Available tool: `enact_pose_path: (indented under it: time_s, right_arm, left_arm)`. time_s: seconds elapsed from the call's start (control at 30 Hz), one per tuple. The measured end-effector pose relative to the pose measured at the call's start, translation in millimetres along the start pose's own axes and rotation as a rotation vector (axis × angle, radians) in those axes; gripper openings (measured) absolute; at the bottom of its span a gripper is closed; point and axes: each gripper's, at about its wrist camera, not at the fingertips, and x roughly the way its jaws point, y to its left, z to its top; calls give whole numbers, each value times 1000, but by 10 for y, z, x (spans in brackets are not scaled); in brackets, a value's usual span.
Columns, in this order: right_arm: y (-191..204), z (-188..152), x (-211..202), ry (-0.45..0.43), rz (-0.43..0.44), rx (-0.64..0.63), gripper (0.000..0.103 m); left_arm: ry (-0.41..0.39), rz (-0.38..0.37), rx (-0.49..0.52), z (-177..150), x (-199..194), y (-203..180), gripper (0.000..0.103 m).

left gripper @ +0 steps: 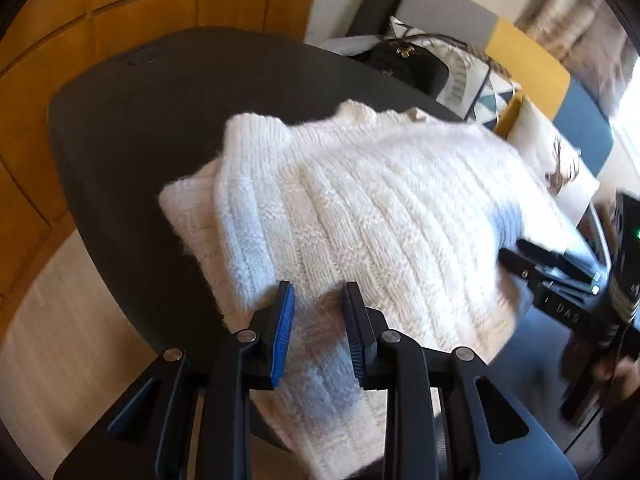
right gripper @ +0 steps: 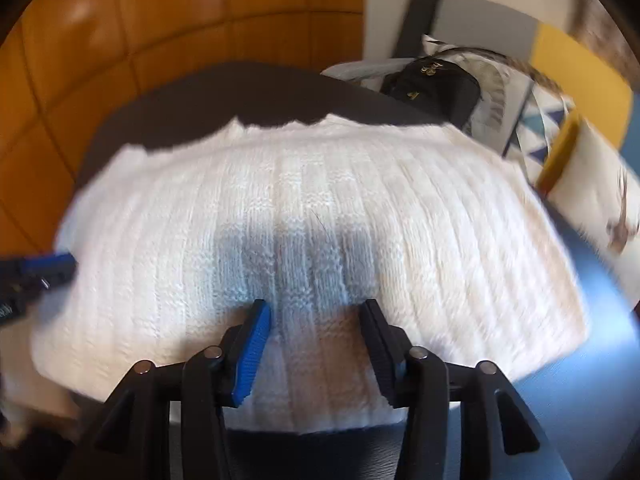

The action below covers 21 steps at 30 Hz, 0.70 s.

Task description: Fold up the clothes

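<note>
My left gripper hangs parted over the near edge of the white knit sweater, gripping nothing. My right gripper stands spread wider above the same sweater, pads clear of the wool. The sweater lies folded on the dark table.
</note>
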Motion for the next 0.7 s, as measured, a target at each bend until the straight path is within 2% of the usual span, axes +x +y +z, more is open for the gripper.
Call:
enact_pose_path:
  time_s: [0.1, 0.23, 0.33, 0.4, 0.5, 0.53, 0.6, 0.7]
  right_arm:
    - [-184, 31, -119, 34, 80, 112, 48]
    - [-211, 17, -333, 52, 126, 136, 49]
    - [-93, -68, -243, 114, 97, 63, 51]
    - [-42, -105, -198, 101, 64, 35, 53]
    - [36, -85, -208, 117, 15, -42, 53]
    - [30, -55, -249, 125, 22, -46, 50]
    - [-91, 16, -365, 94, 19, -17, 48]
    - [-398, 101, -439, 72, -28, 49, 48]
  left_arm:
    - [-23, -33, 12, -15, -145, -9, 27]
    - [-22, -32, 70, -173, -170, -101, 27]
    - [25, 1, 92, -320, -47, -152, 27]
    - [3, 42, 143, -363, -38, -215, 27]
    - [1, 4, 95, -340, -137, -173, 28]
    - [-10, -23, 74, -333, -190, -140, 28]
    - [-34, -22, 75, -344, -234, -133, 28]
    - [8, 8, 56, -390, -114, -94, 27]
